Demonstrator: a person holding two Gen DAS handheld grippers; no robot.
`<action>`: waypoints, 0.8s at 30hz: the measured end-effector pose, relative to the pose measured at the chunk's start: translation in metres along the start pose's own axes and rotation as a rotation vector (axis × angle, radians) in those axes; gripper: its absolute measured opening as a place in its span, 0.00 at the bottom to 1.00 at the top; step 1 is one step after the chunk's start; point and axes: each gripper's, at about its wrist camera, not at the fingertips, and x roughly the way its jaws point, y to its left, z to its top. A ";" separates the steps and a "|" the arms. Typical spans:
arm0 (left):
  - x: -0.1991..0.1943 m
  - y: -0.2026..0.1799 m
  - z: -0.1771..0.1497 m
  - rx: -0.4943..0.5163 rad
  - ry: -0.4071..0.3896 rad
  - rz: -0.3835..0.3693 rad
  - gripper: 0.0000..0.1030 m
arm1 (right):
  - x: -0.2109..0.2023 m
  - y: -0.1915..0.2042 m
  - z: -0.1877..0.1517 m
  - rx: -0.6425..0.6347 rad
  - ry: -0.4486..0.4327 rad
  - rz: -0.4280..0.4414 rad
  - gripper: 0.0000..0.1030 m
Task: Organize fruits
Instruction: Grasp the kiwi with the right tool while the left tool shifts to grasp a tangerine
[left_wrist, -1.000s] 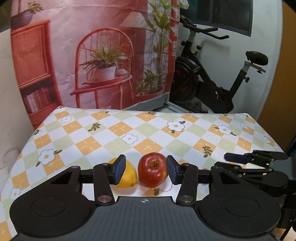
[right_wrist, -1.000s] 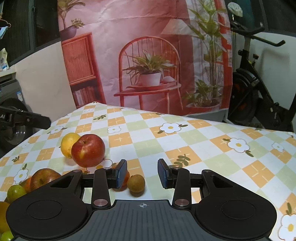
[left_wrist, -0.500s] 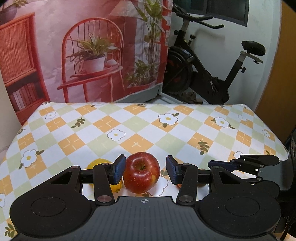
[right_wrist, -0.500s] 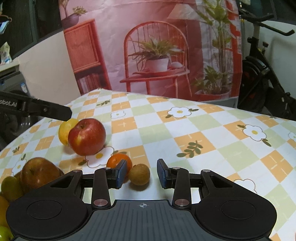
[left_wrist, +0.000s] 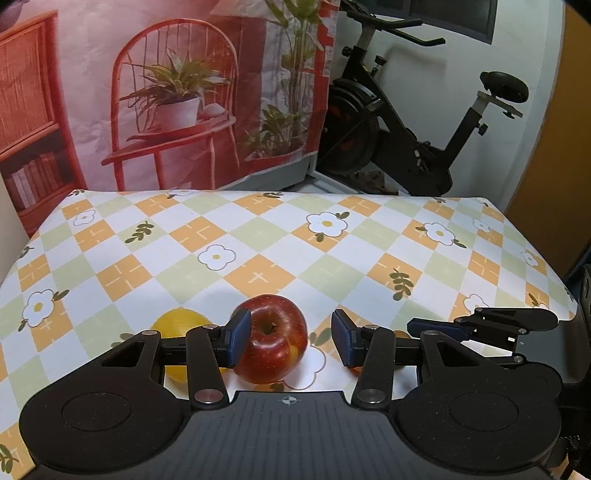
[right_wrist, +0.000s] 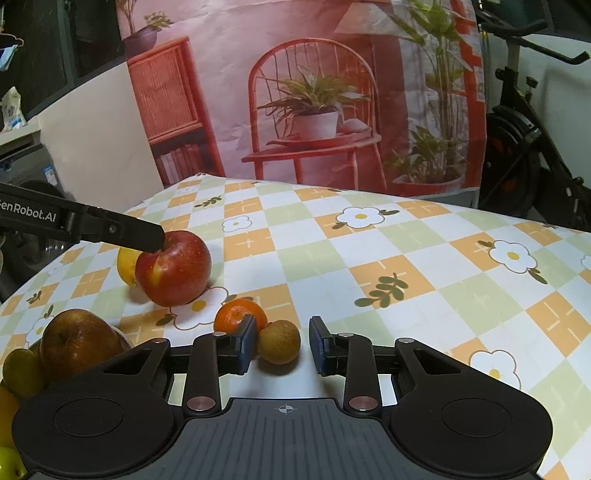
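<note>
A red apple (left_wrist: 273, 343) lies on the checked tablecloth between the fingers of my left gripper (left_wrist: 291, 341), which is open. The left pad is at the apple's side; the right pad stands apart from it. A yellow lemon (left_wrist: 177, 325) sits just behind that left finger. In the right wrist view a small brown fruit (right_wrist: 279, 341) lies between the closing jaws of my right gripper (right_wrist: 282, 345), close to its left pad and clear of the right one. A mandarin (right_wrist: 236, 315) rests beside it, and the apple (right_wrist: 173, 267) lies further left.
A heap of fruit with a brownish apple (right_wrist: 77, 339) and a green fruit (right_wrist: 22, 369) sits at the near left. The tablecloth (left_wrist: 332, 258) stretches bare toward the far edge. An exercise bike (left_wrist: 406, 129) and a printed backdrop (left_wrist: 166, 92) stand behind the table.
My left gripper came forward and down, so the apple now sits between its fingers. My right gripper sank toward the small brown fruit, and its jaws narrowed a little.
</note>
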 end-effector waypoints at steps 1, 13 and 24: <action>0.000 -0.001 0.000 0.002 0.001 -0.003 0.49 | 0.000 0.000 0.000 0.000 0.000 0.000 0.26; 0.007 -0.010 0.000 0.014 0.029 -0.032 0.49 | 0.001 -0.002 -0.004 0.011 0.015 0.008 0.23; 0.024 -0.028 -0.002 0.063 0.082 -0.091 0.49 | -0.029 -0.017 -0.018 0.104 -0.064 -0.027 0.23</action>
